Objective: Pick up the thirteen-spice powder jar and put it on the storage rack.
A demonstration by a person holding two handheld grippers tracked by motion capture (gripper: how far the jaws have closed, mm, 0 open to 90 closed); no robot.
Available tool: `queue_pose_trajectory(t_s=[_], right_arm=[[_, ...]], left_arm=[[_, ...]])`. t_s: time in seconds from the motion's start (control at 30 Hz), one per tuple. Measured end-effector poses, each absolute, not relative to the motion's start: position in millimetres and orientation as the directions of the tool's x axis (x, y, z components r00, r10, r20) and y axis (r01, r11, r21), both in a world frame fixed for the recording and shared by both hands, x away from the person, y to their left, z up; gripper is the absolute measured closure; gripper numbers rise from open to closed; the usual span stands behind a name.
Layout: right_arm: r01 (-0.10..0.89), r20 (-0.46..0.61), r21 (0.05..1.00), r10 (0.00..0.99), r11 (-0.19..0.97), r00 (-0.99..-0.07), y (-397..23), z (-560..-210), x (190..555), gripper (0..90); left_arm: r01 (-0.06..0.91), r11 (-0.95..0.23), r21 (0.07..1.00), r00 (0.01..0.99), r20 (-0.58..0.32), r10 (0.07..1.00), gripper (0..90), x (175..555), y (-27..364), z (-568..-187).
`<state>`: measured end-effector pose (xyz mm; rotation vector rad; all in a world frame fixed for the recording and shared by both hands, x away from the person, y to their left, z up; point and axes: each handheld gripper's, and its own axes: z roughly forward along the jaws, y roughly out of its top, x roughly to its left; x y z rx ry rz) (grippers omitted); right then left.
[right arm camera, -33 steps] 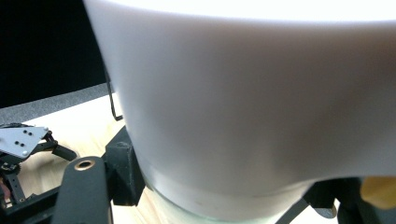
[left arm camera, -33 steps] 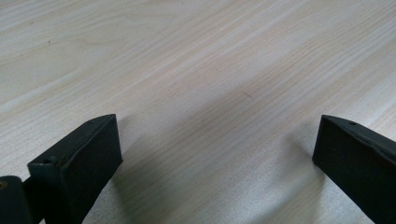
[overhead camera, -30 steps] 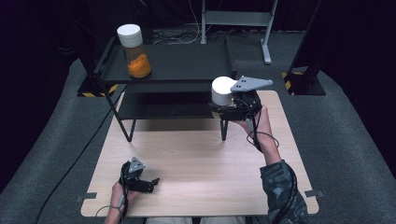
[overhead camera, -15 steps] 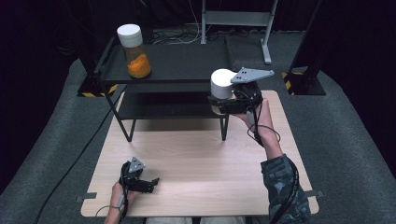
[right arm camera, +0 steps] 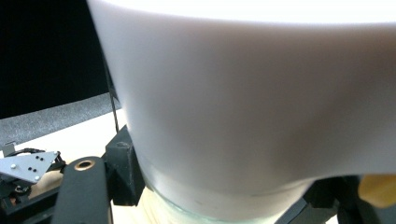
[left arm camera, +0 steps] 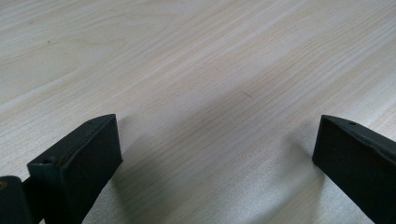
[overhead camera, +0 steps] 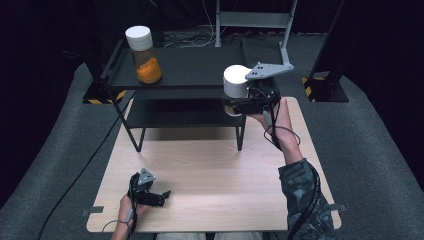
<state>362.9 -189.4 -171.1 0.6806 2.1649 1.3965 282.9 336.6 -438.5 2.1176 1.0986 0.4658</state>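
**Right gripper holds a white-lidded jar at the front edge of the black rack**

Right gripper [overhead camera: 235, 102]: jaws clamped on a jar with a white lid [overhead camera: 235, 82], held in the air at the front right corner of the black two-shelf rack [overhead camera: 180, 86], about level with the top shelf. In the right gripper view the white lid [right arm camera: 252, 93] looms very close, with clear glass just below it and one black pad [right arm camera: 123, 172] pressed against the jar's side under the lid. A bit of orange shows at the lower right edge of that view; contents otherwise hard to make out.

Left gripper [overhead camera: 162, 196]: lying low on the light wooden table [overhead camera: 210, 170] near its front left, held in the person's left hand [overhead camera: 131, 210]. In the left gripper view the two pads [left arm camera: 88, 154] stand wide apart over bare wood, nothing between them.

Second jar [overhead camera: 144, 56], white lid, orange contents at the bottom: upright on the rack's top shelf, left side, well apart from the held jar.

The rack stands on the table's far half. Dark grey carpet [overhead camera: 380, 150] surrounds the table.
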Motion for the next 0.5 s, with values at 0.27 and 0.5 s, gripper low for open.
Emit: queue_pose_trajectory(t_s=[0.27,0.5], right_arm=[[0.150,-0.120,0.922,0.632,0.357,-0.766,-188.2,-160.1,365.9,30.4],[0.144,-0.121,0.925,0.631,0.353,-0.766,-187.7,-150.6,367.2,30.5]], left_arm=[[0.567,-0.398,0.721,0.577,-0.003,0.817,0.8,283.0,336.7,-438.6],[0.567,-0.399,0.720,0.576,-0.001,0.817,0.8,282.9,336.6,-438.4]])
